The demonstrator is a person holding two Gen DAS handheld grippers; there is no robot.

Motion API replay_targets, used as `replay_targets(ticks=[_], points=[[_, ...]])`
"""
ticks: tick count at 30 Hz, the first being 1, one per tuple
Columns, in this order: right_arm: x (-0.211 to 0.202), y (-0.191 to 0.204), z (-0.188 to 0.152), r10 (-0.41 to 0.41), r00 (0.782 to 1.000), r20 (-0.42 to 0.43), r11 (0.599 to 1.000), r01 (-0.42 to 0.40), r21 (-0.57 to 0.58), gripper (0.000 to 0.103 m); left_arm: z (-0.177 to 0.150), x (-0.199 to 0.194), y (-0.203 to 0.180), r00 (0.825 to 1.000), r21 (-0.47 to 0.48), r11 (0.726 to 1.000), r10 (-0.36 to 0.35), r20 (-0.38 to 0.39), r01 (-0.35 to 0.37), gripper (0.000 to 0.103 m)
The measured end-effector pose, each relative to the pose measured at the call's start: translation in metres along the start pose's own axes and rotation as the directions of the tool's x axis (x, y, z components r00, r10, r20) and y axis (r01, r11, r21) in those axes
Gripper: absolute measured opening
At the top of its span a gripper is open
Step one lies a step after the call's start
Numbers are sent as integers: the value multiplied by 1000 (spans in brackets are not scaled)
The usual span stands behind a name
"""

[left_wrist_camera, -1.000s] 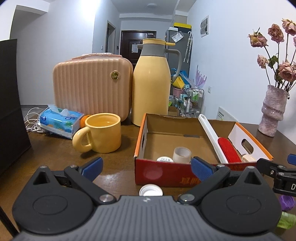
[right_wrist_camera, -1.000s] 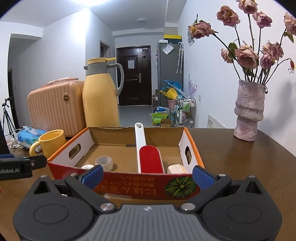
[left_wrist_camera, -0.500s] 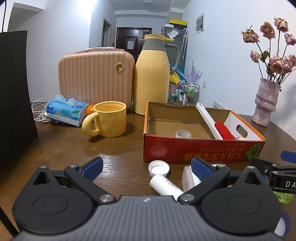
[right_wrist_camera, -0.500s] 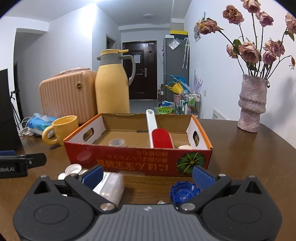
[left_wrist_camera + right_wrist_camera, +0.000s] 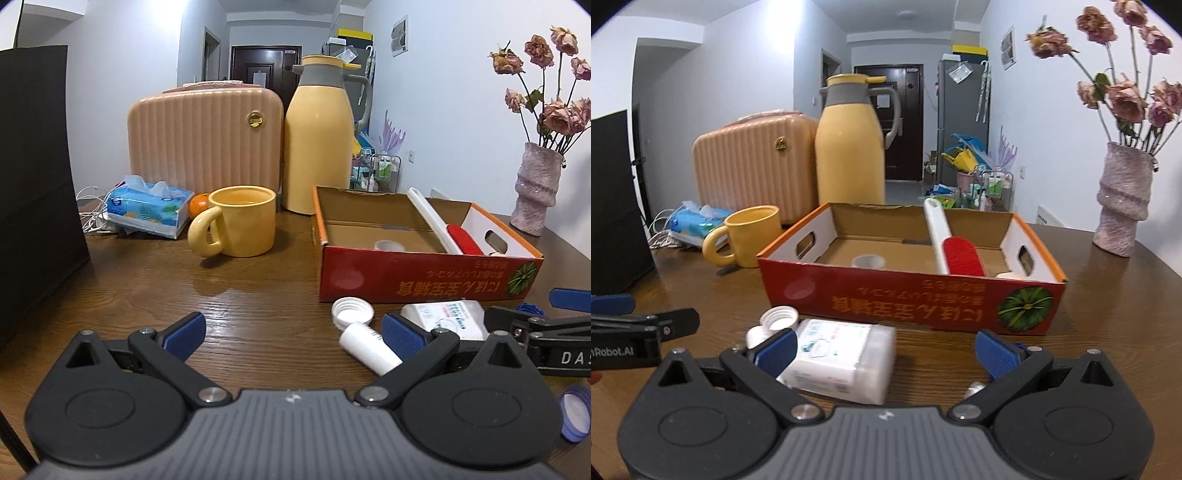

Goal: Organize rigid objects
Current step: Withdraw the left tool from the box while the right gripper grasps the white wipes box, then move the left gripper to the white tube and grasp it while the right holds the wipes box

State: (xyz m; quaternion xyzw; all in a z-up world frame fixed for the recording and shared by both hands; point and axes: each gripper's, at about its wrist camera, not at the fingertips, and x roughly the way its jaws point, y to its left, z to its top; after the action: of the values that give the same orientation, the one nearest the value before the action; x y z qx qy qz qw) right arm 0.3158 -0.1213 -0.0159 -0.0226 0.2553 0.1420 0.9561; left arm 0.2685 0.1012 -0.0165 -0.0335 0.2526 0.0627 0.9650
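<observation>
A red cardboard box stands on the wooden table; inside lie a white-handled red brush and a tape roll. In front of it lie a white cap, a small white bottle and a clear plastic case. A blue cap lies at the right. My left gripper is open and empty, left of the bottle. My right gripper is open, with the plastic case between its fingers, near the left one.
A yellow mug, a tissue pack, a peach case, and a yellow thermos stand behind and left of the box. A vase of dried roses stands at the right. A black panel stands left.
Both grippers have pulled back from the box and lowered. The loose cap, bottle and plastic case in front of the box have come into view.
</observation>
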Motion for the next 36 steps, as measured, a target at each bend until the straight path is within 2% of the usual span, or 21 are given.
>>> replay_targets(ticks=[12, 20, 24, 27, 30, 36], points=[[36, 39, 4, -13, 995, -95, 1000, 11, -19, 103, 0, 7, 31, 999, -21, 999, 36, -19, -36, 103], [67, 51, 5, -105, 981, -162, 994, 103, -23, 103, 2, 9, 41, 999, -43, 998, 37, -29, -38, 103], [80, 48, 3, -125, 973, -194, 991, 130, 13, 102, 1, 9, 39, 999, -36, 999, 31, -29, -32, 103], [87, 45, 1, -132, 968, -213, 989, 143, 37, 98, 1, 10, 38, 999, -34, 999, 28, -30, -29, 103], [93, 44, 0, -126, 965, -230, 989, 141, 52, 82, 0, 10, 37, 999, -32, 999, 26, -33, -27, 103], [92, 44, -5, -105, 971, -216, 991, 120, 54, 82, -1, 11, 36, 999, -29, 999, 25, -34, -26, 103]])
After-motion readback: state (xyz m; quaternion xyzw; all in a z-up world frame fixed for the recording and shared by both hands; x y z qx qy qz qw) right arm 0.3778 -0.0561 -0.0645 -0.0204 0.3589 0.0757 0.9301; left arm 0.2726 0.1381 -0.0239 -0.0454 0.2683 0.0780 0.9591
